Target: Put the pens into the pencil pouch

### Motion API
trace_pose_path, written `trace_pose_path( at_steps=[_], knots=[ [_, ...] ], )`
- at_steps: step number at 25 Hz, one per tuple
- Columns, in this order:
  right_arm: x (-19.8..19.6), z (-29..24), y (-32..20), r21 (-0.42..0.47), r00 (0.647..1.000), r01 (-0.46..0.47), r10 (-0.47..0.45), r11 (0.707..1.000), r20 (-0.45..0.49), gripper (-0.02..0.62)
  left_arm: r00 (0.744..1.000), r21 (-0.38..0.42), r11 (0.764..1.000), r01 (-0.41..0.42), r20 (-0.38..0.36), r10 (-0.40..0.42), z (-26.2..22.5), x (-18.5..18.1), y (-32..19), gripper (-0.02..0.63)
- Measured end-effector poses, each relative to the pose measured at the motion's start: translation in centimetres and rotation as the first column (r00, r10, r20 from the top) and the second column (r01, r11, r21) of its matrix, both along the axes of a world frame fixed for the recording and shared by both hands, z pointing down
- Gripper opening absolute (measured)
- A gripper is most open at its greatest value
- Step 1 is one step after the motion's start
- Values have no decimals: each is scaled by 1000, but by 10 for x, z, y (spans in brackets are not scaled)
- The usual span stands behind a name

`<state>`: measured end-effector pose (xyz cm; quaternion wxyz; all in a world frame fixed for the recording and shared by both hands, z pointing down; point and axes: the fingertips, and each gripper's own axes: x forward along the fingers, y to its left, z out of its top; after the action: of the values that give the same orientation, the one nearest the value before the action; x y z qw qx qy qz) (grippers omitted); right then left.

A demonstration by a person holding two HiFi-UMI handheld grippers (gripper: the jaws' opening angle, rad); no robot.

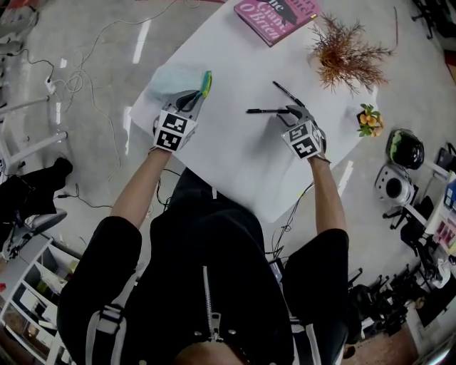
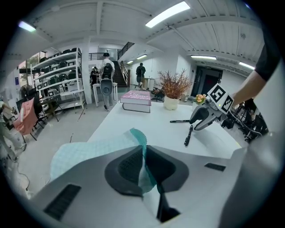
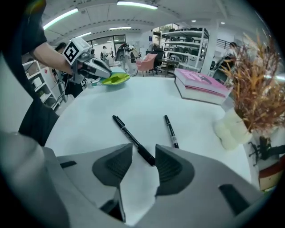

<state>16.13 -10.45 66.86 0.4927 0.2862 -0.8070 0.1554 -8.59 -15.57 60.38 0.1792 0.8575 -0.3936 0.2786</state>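
On the white table (image 1: 235, 164) my left gripper (image 1: 199, 96) (image 2: 143, 168) is shut on the edge of the teal mesh pouch (image 1: 171, 80) (image 2: 84, 153), which lies at the table's left corner. Two black pens lie at the right. One pen (image 1: 265, 111) (image 3: 129, 135) has its near end between the open jaws of my right gripper (image 1: 293, 112) (image 3: 143, 162), and the pads are not pressing on it. The other pen (image 1: 286, 92) (image 3: 170, 130) lies just beyond. In the left gripper view both pens (image 2: 189, 134) show beside the right gripper (image 2: 201, 118).
A pink book (image 1: 276, 16) lies at the table's far edge. A dried plant in a white pot (image 1: 347, 53) and a small flower pot (image 1: 369, 121) stand at the right edge. Cables, helmets and shelves are on the floor around the table.
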Motion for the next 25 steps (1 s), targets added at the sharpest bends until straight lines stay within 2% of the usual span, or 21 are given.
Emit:
trace_pose_path(
  at_steps=[8, 12, 18, 25],
  knots=[
    [6, 11, 1, -7, 998, -60, 61, 998, 14, 161, 1000, -11, 1000, 1, -4, -1, 3, -6, -1, 44],
    [7, 14, 11, -28, 999, -49, 50, 998, 6, 147, 1000, -14, 1000, 0, -1, 0, 2, -7, -2, 44],
    [6, 15, 20, -13, 999, -42, 42, 999, -6, 75, 1000, -15, 1000, 0, 6, 0, 2, -9, -1, 44],
    [3, 9, 24, 18, 999, -50, 49, 999, 18, 67, 1000, -12, 1000, 6, -4, -6, -1, -9, -1, 44]
  ],
)
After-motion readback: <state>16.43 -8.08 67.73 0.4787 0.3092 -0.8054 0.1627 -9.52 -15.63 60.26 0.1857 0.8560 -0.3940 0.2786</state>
